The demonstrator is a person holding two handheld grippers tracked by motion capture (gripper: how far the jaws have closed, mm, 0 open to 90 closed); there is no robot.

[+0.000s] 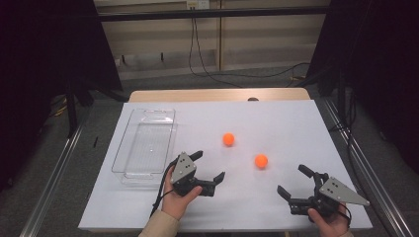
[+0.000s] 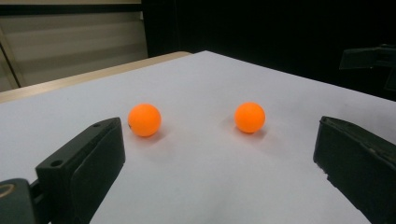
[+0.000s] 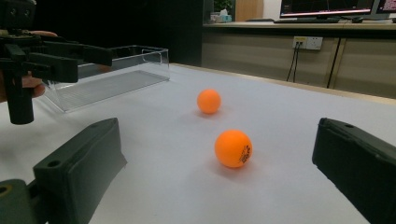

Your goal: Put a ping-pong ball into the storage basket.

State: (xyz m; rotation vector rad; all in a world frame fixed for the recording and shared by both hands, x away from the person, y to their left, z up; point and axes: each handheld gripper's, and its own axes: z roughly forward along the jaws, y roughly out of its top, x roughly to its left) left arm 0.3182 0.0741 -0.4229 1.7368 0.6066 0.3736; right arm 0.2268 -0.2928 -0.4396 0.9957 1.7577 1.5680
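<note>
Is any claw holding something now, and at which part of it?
Nothing is held. The left claw and right claw are open and empty; both orange balls lie free on the table.

Two orange balls, nearer ball point(image 3: 233, 148) and farther ball point(image 3: 208, 101): smooth plastic w/ soft matt sheen; nearer one has small black print. Clear rectangular plastic bin point(image 1: 144, 145): glossy, see-through, ribbed floor. White table cover point(image 1: 276, 123): matt, smooth, looks like paper or thin sheet, can't tell which. Light wooden table edge point(image 1: 217, 95) at far side: smooth. Black gripper jaws in both gripper views: matt plastic. Grey three-cornered plates on the grippers: dull metal look.
</note>
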